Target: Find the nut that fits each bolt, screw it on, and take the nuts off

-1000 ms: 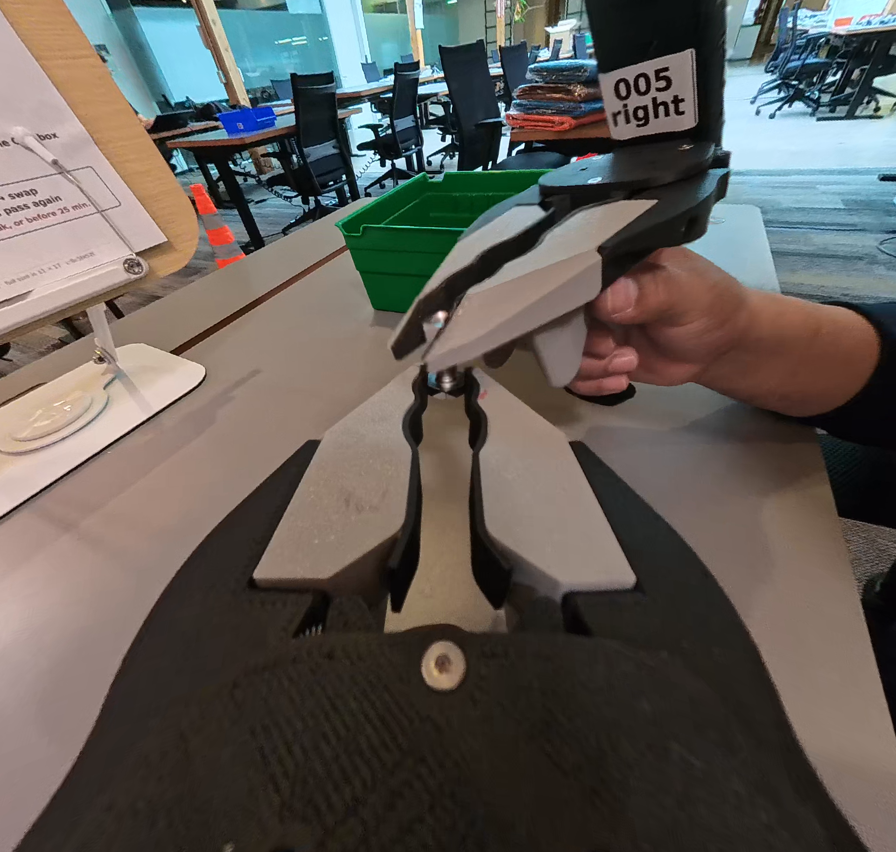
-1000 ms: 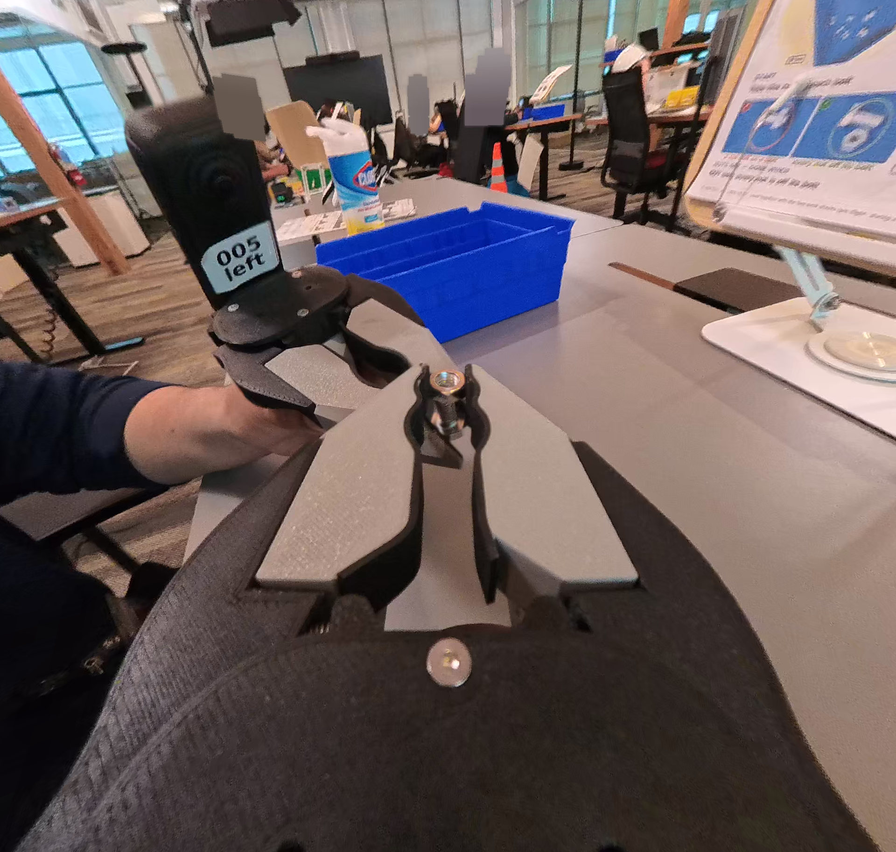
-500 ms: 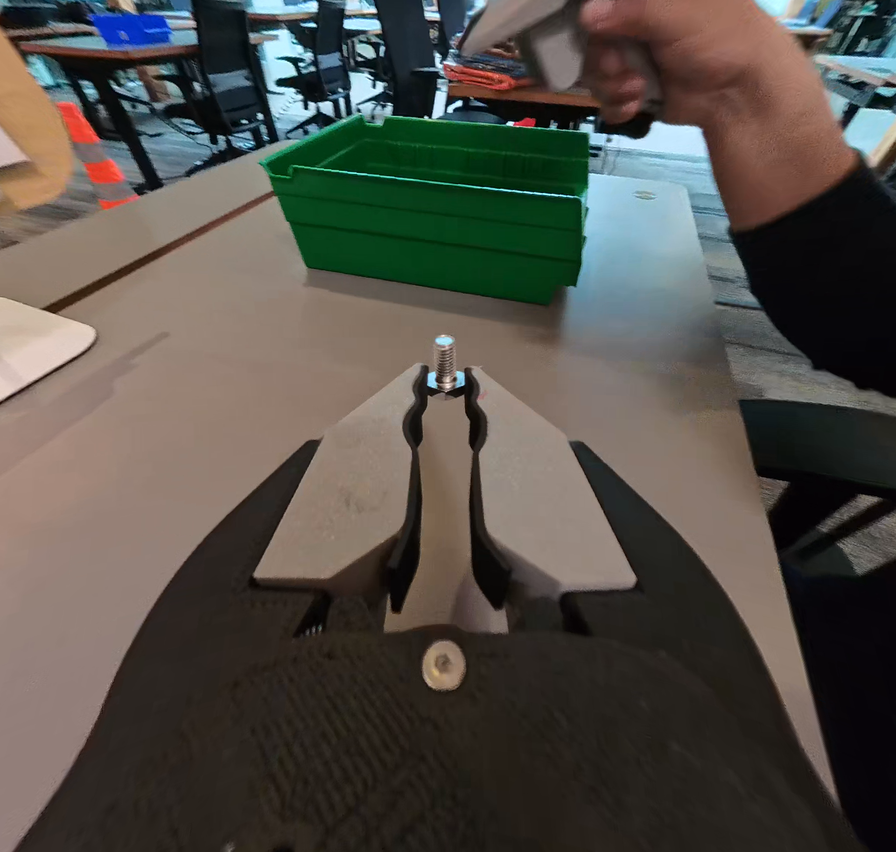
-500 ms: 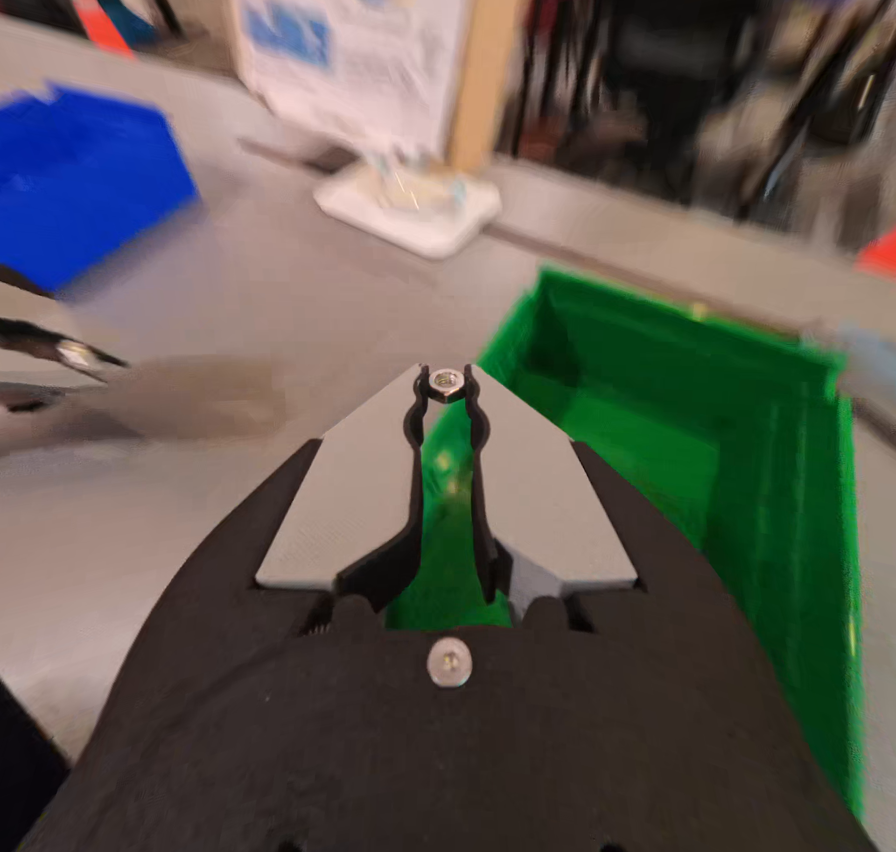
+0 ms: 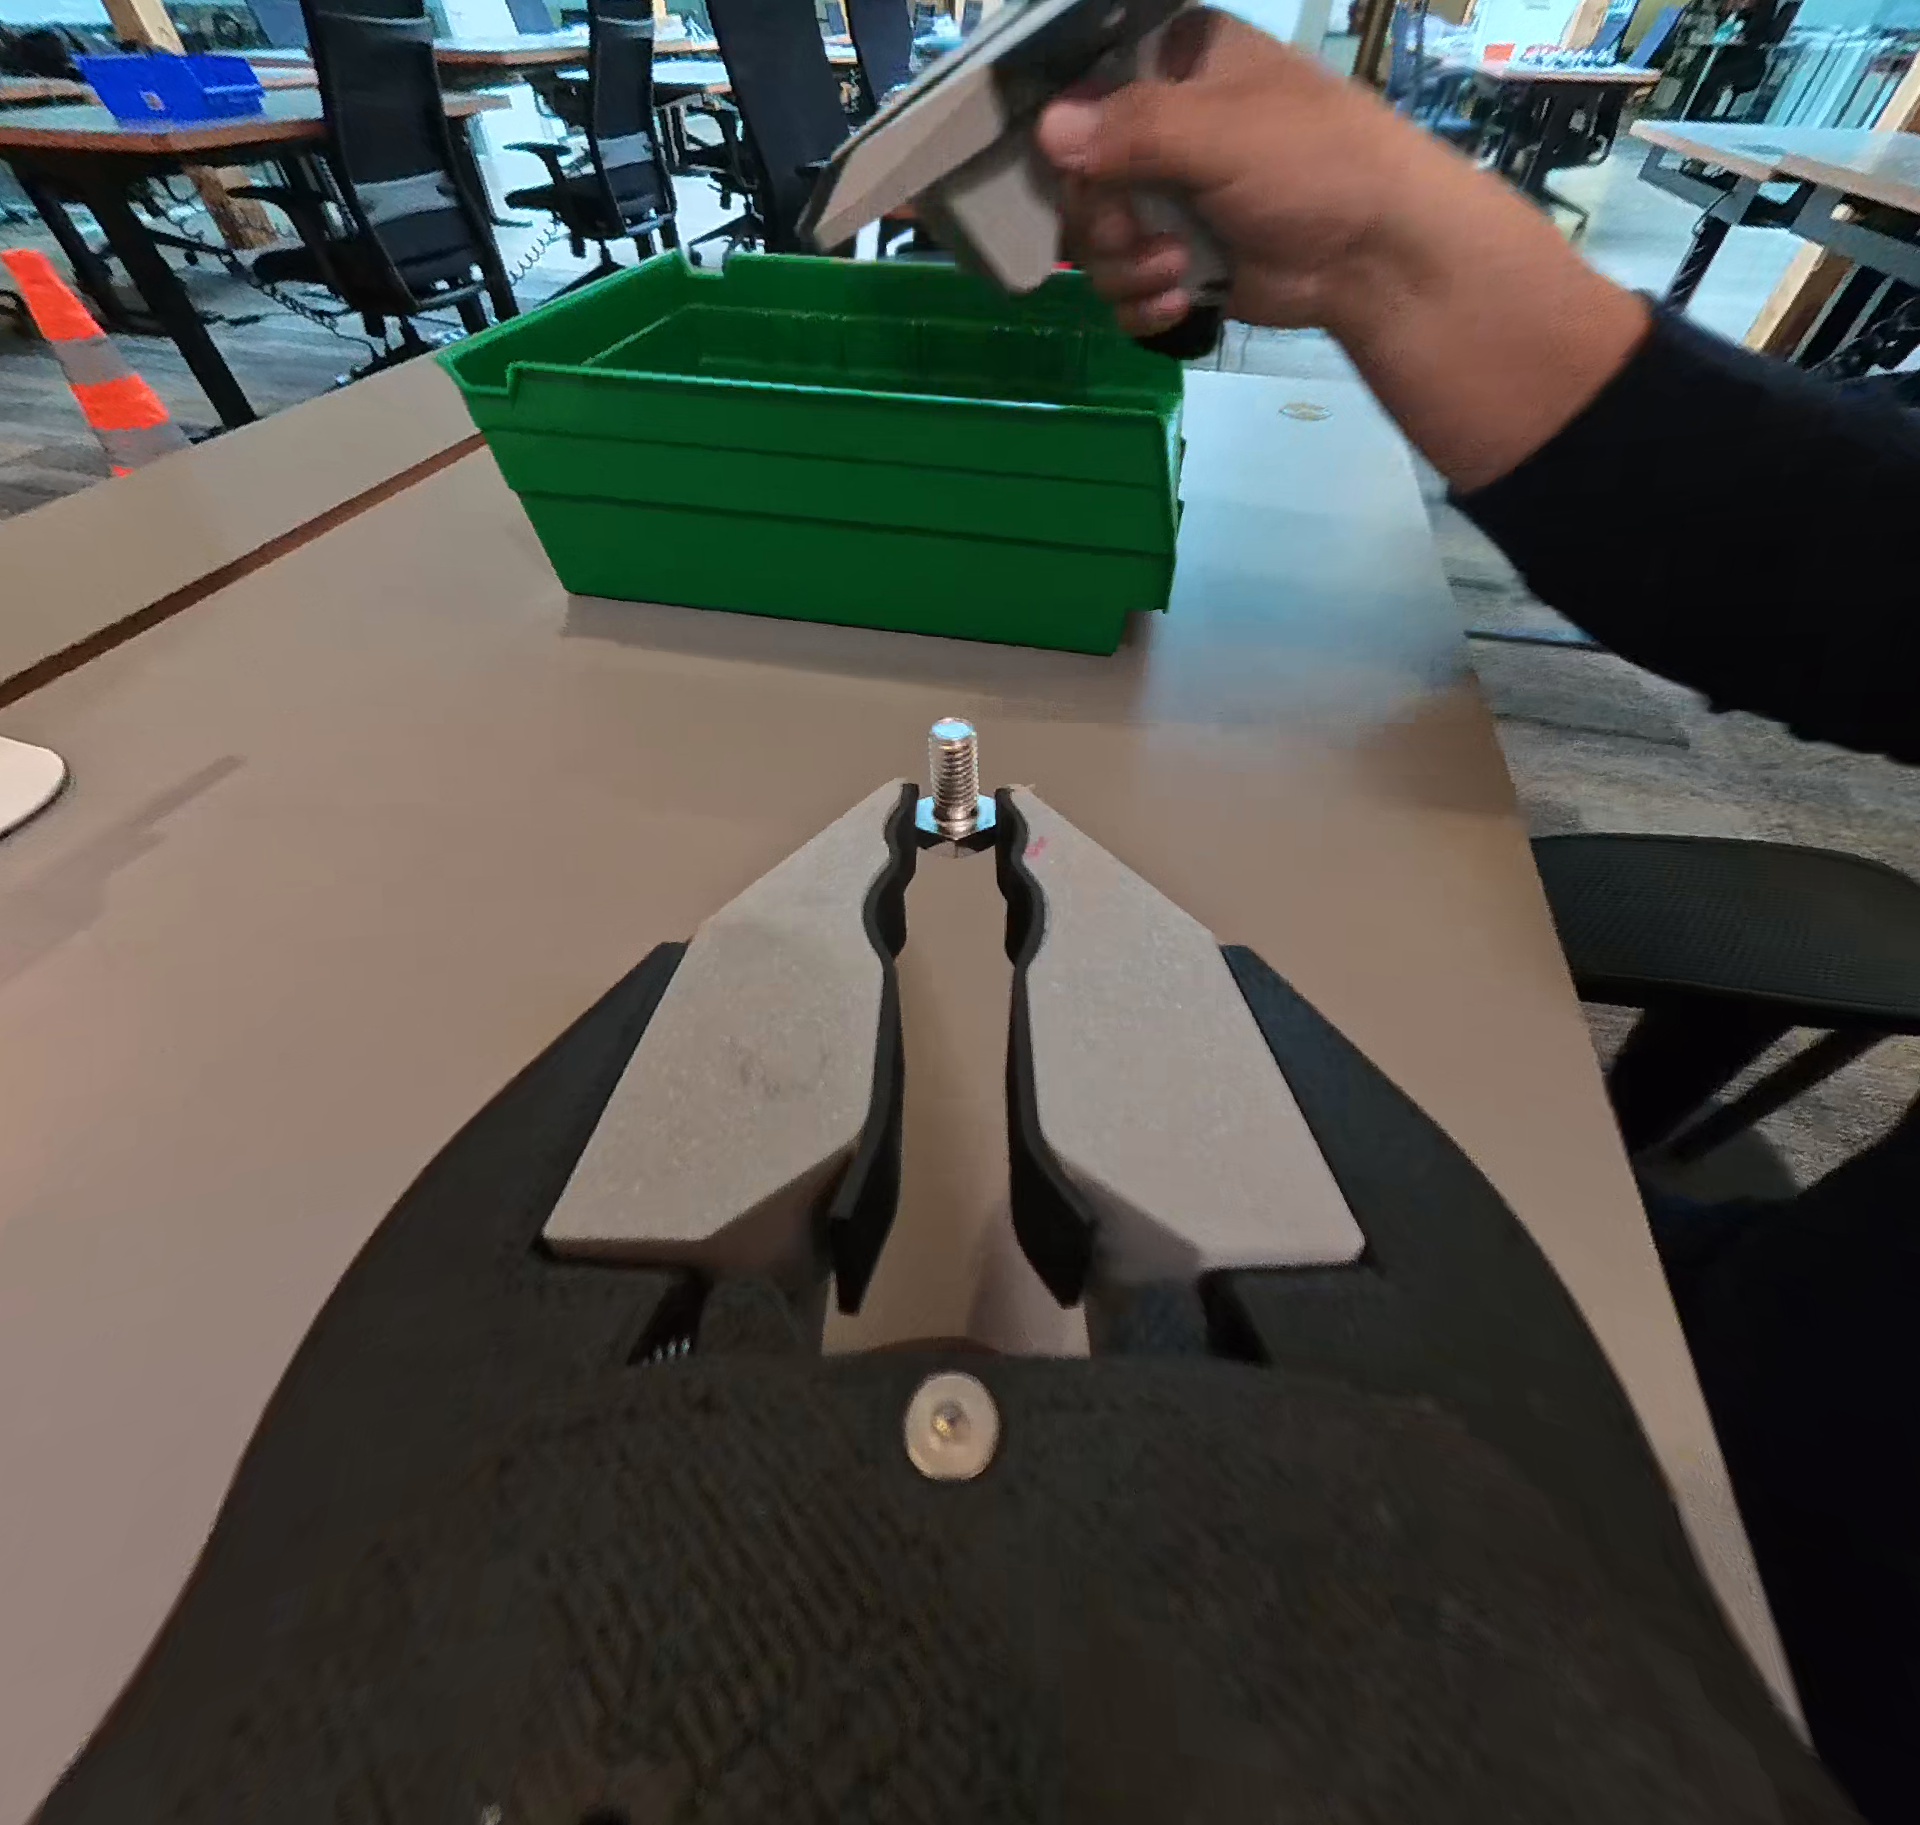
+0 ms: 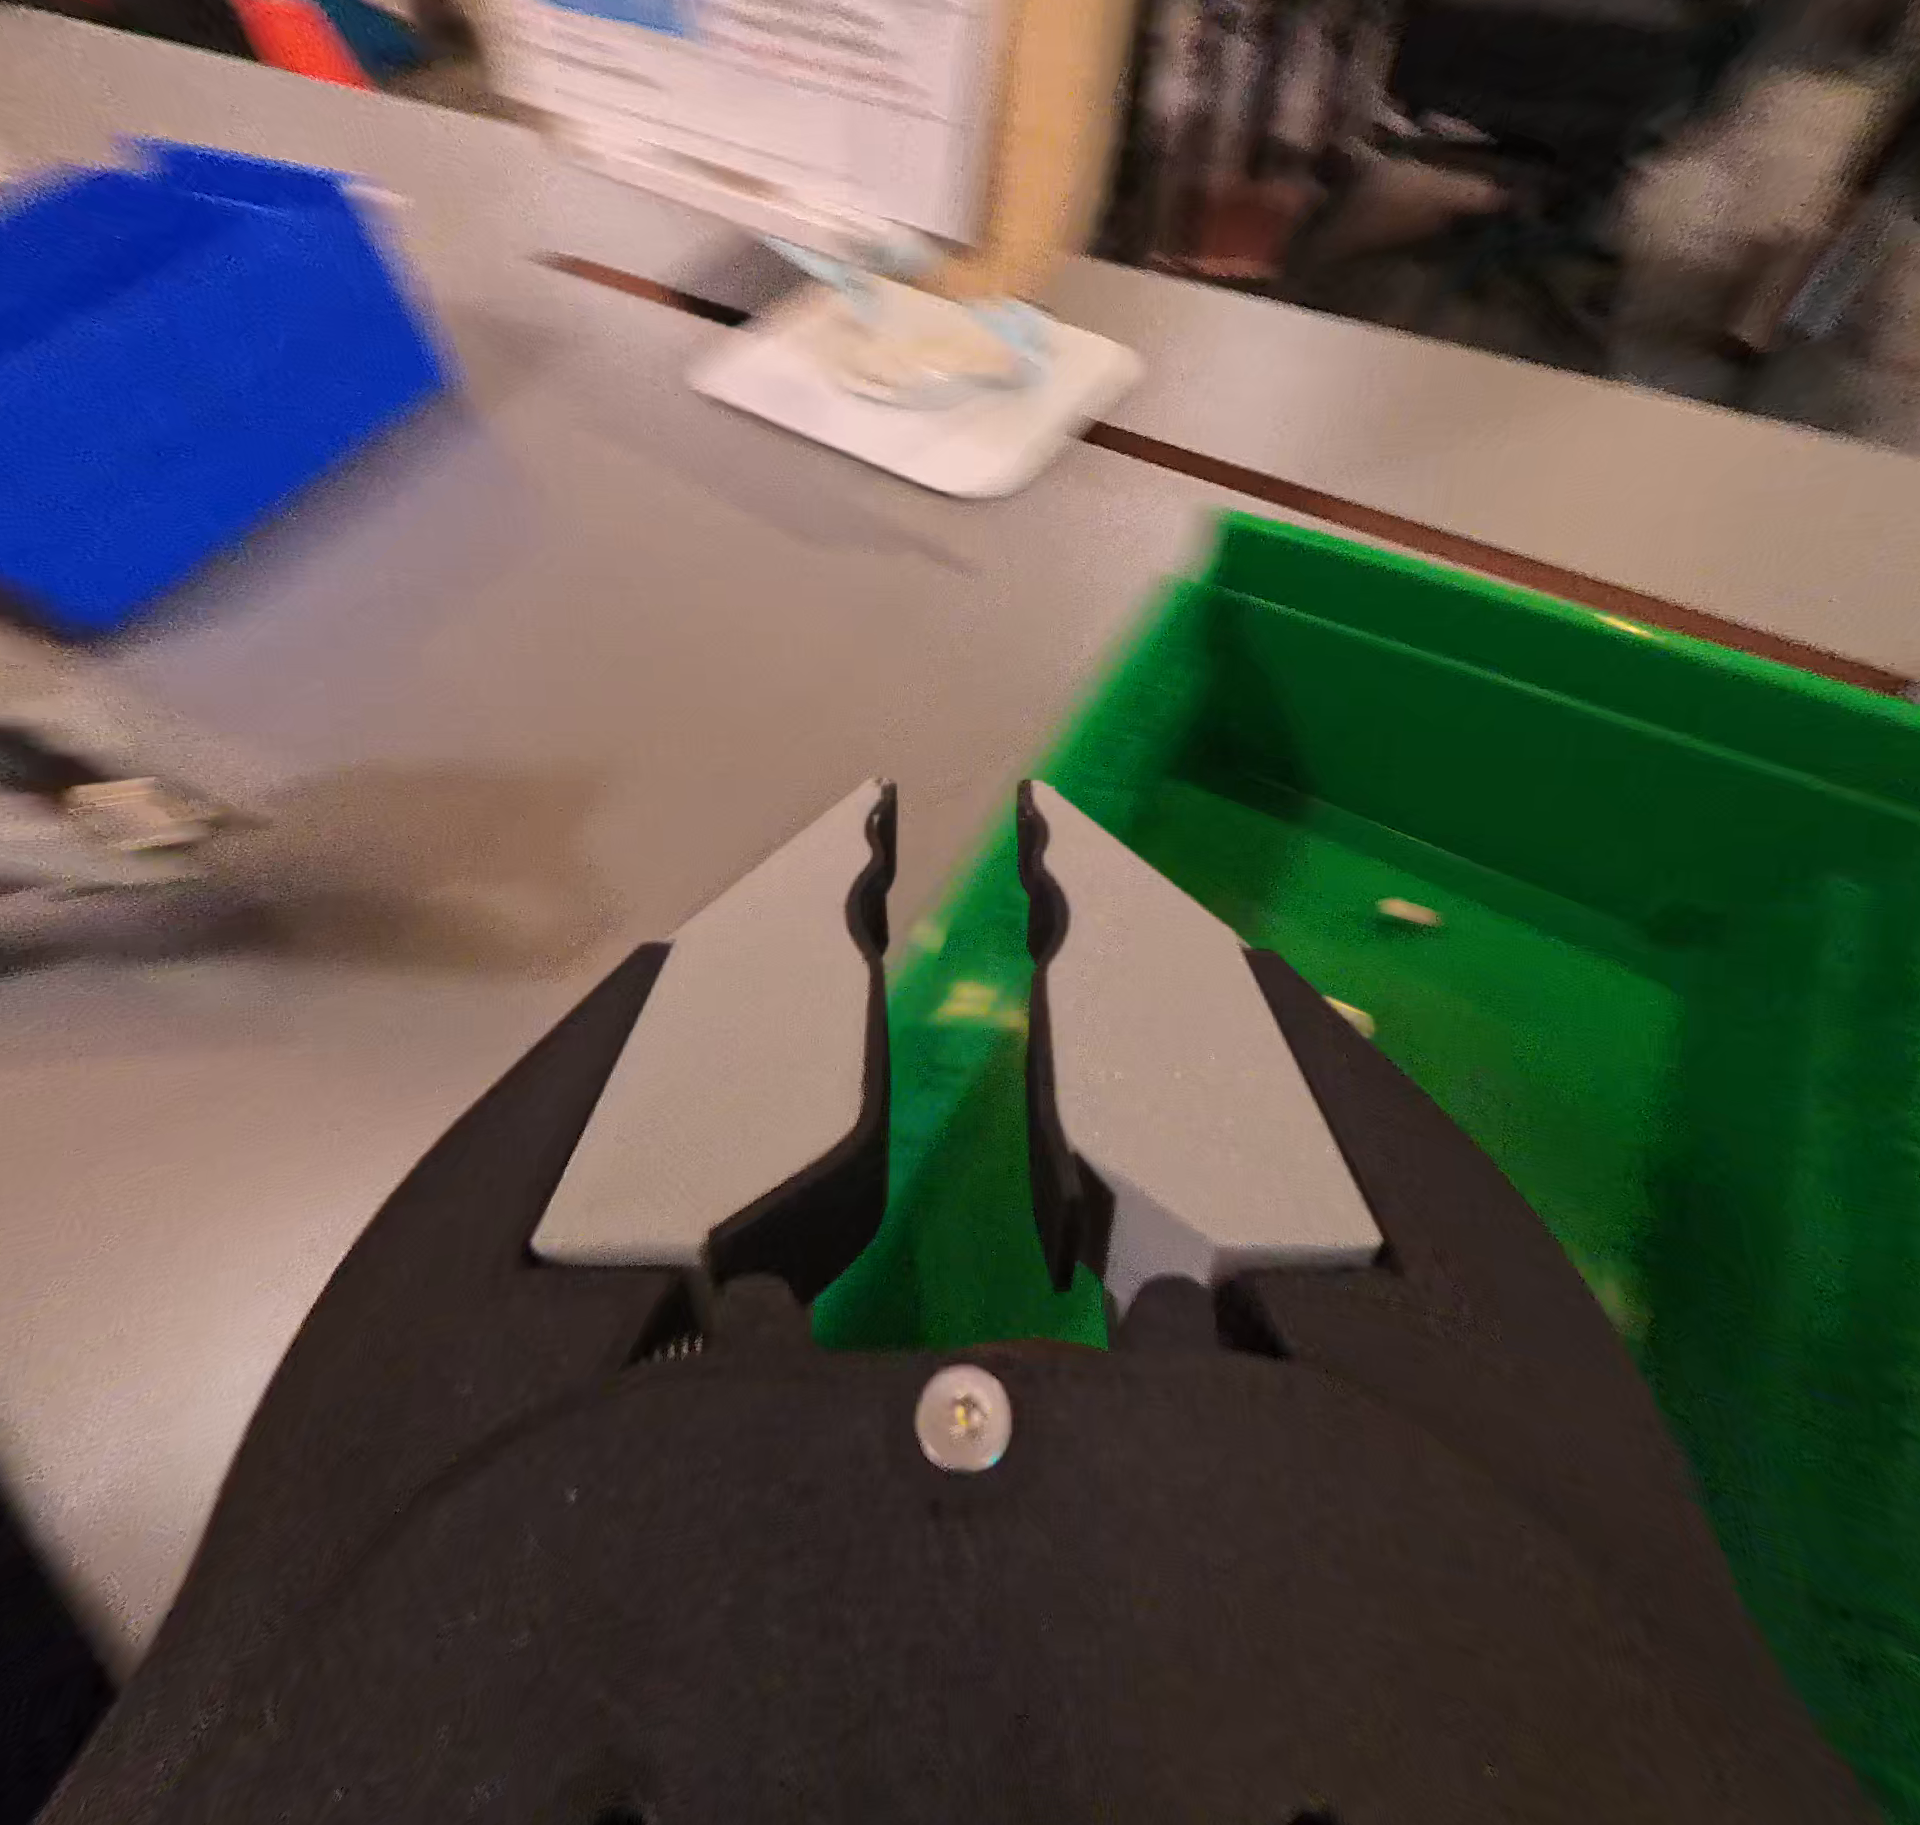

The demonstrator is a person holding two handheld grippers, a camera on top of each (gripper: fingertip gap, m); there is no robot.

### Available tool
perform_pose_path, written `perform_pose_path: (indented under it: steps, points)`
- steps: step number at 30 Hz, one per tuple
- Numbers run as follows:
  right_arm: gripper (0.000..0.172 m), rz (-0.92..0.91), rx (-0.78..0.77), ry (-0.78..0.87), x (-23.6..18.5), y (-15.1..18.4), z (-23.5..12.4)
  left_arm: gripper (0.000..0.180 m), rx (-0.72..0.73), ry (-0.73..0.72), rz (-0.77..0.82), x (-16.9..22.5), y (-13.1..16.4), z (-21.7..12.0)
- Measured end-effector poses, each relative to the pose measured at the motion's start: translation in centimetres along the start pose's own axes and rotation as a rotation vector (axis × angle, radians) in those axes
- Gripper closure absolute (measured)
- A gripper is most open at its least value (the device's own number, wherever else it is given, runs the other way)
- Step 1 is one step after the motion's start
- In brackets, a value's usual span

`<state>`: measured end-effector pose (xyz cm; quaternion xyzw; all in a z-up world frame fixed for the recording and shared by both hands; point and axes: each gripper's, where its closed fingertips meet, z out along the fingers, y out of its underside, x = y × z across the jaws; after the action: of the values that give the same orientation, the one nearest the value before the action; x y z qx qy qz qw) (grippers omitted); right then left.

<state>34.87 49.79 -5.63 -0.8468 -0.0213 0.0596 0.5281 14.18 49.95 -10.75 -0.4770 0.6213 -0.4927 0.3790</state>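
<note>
My left gripper [image 5: 954,825] is shut on the hex head of a silver bolt [image 5: 953,778]. The bolt stands upright with its bare thread pointing up, a little above the grey table [image 5: 416,788]. My right gripper [image 6: 954,814] is open with nothing between its pads, over the near corner of the green bin [image 6: 1558,840]. It also shows in the left wrist view [image 5: 987,144], held in a hand above the green bin [image 5: 831,487]. Small metal pieces [image 6: 1403,911] lie blurred on the bin floor.
A blue bin [image 6: 177,373] stands at the left in the right wrist view. A white sign stand base [image 6: 925,393] sits behind on the table. An office chair [image 5: 1745,923] is beside the table's right edge. An orange cone [image 5: 94,362] stands on the floor. My right fingertips sit around 20 cm from my left ones.
The right gripper took the nut off the bolt, carried it over the green bin and opened; the nut has left its pads. The left gripper stays shut on the bolt.
</note>
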Motion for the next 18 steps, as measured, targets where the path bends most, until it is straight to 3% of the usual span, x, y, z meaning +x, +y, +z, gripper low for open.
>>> perform_pose_path:
  steps: [2, 4, 7, 12, 18]
  points:
    - [0.158, -0.054, 0.036, -0.208, -8.1, -0.4, -0.6, 0.168, -0.006, -0.029, 0.056, 0.1, -0.1, 0.1]
    - [0.152, -0.098, 0.0, -0.352, -14.8, 1.0, 0.1, 0.168, -0.022, -0.046, 0.104, 0.5, -0.1, 0.3]
    - [0.142, -0.145, -0.059, -0.403, -20.2, 3.3, 2.6, 0.168, -0.045, -0.064, 0.138, 0.8, 0.2, 0.6]
    - [0.167, -0.119, -0.053, -0.422, -21.9, 4.1, 5.5, 0.168, -0.095, -0.109, 0.173, 0.2, 1.0, 0.4]
    - [0.167, -0.13, -0.003, -0.366, -20.6, 2.9, 4.9, 0.166, -0.097, -0.12, 0.061, -0.6, 1.1, 0.3]
